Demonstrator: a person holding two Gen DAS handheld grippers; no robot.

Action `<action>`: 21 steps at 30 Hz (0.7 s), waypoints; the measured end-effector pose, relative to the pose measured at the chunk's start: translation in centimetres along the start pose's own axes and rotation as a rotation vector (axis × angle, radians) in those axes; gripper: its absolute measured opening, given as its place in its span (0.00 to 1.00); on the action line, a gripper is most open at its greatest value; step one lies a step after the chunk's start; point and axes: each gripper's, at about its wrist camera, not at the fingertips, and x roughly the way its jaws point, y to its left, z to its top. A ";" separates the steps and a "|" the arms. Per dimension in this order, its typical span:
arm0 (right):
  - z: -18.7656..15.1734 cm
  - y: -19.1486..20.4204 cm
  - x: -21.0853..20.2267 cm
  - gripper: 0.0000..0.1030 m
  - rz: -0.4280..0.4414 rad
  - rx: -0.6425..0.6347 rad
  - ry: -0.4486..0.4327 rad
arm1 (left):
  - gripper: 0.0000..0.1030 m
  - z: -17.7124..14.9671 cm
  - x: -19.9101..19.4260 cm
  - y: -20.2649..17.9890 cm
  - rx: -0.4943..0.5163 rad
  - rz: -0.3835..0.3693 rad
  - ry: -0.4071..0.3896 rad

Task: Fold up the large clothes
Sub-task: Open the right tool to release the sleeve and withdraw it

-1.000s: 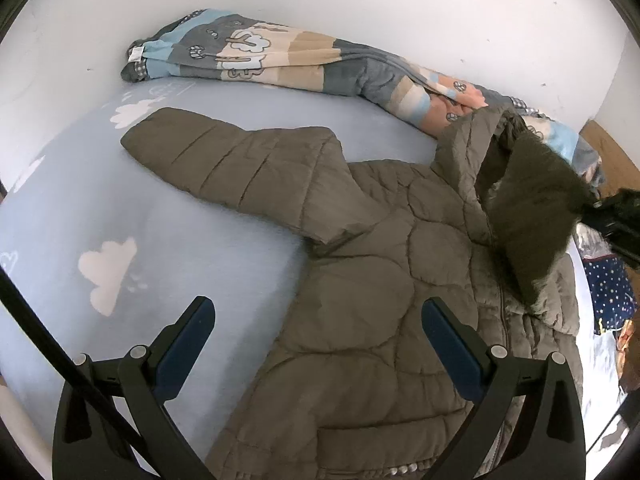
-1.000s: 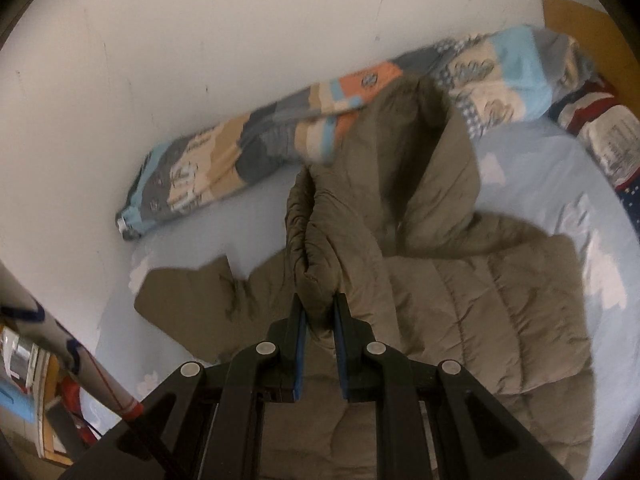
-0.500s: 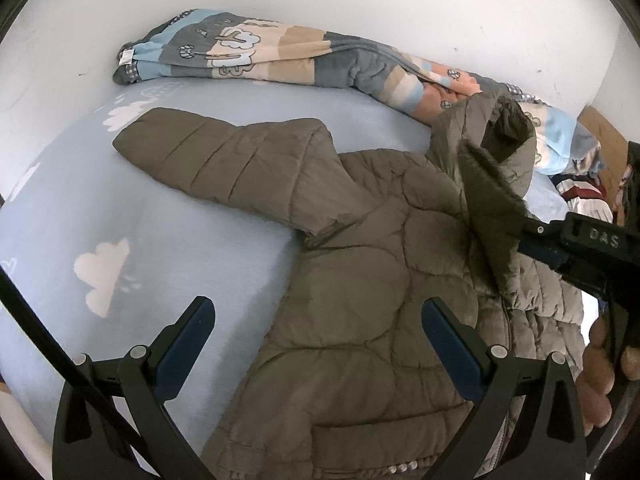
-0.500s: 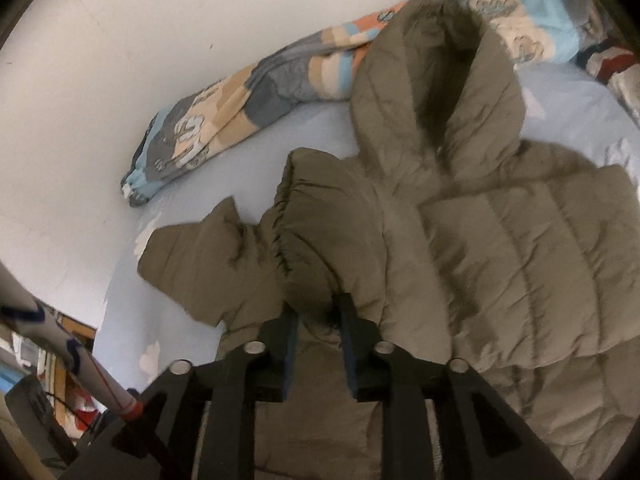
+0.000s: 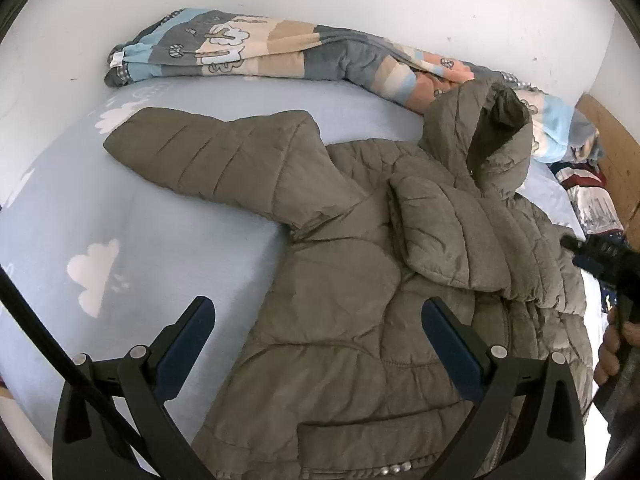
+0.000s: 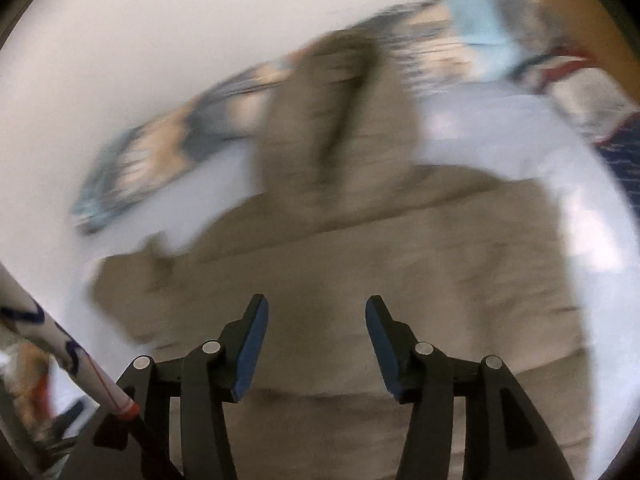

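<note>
Two tools are at work over one coat. The right tool (image 6: 316,344) has its jaws opening, nothing between its blue pads, and hangs just above the coat (image 5: 360,280); its view is smeared with motion, so fine detail there is lost. The left tool (image 5: 316,344) stands wide and empty over the coat's lower front, near the hem.

The coat lies spread on the bed (image 5: 80,240), hood (image 5: 492,140) toward the blanket (image 5: 280,52) by the wall. One sleeve (image 5: 444,236) is folded in across the chest; the other sleeve (image 5: 208,156) is stretched out flat on the sheet.

The step in hand looks like letting go of the folded sleeve. To do it well, draw the right tool clear without snagging the puffy fabric (it springs back easily), then take the outstretched sleeve by its cuff and lay it across to match.
</note>
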 end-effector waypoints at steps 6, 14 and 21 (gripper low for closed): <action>-1.3 -6.1 3.5 0.53 -0.139 0.095 0.089 | 1.00 -0.1 0.9 -0.9 0.020 0.010 0.018; -1.6 -7.8 4.6 0.58 -0.127 0.088 0.155 | 1.00 -0.4 1.2 -2.1 0.064 0.022 0.020; -3.2 0.1 1.3 0.59 0.022 -0.050 0.074 | 1.00 -0.5 1.4 -2.1 0.059 0.022 0.033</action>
